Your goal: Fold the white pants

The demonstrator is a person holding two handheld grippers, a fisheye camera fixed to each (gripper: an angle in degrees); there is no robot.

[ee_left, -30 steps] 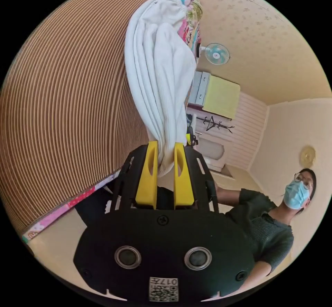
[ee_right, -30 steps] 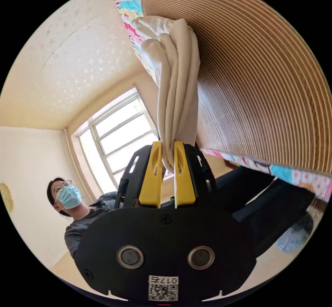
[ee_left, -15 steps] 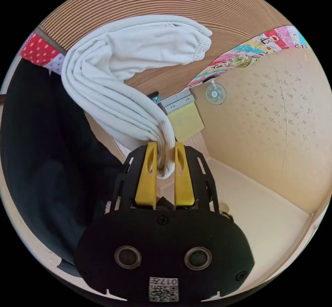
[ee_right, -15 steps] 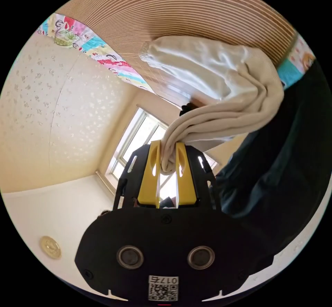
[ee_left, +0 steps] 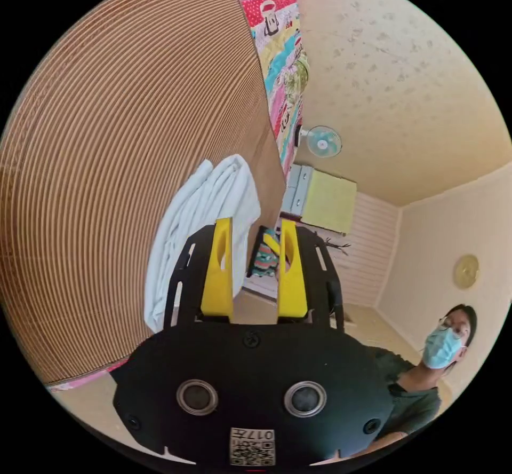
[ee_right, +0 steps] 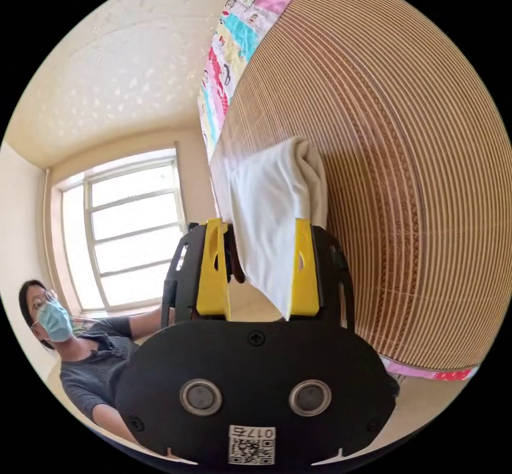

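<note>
My left gripper [ee_left: 255, 239] hangs with its yellow jaws parted and nothing between them. The white pants [ee_left: 200, 218] lie bunched in a folded bundle on the ribbed brown mat [ee_left: 117, 175], just beside the left jaw. My right gripper [ee_right: 258, 244] has its jaws spread wide too; the pants [ee_right: 272, 212] show between them in that view, but neither jaw presses on the cloth. A patchwork border [ee_right: 226, 52] edges the mat, and a window [ee_right: 120, 234] stands behind.
</note>
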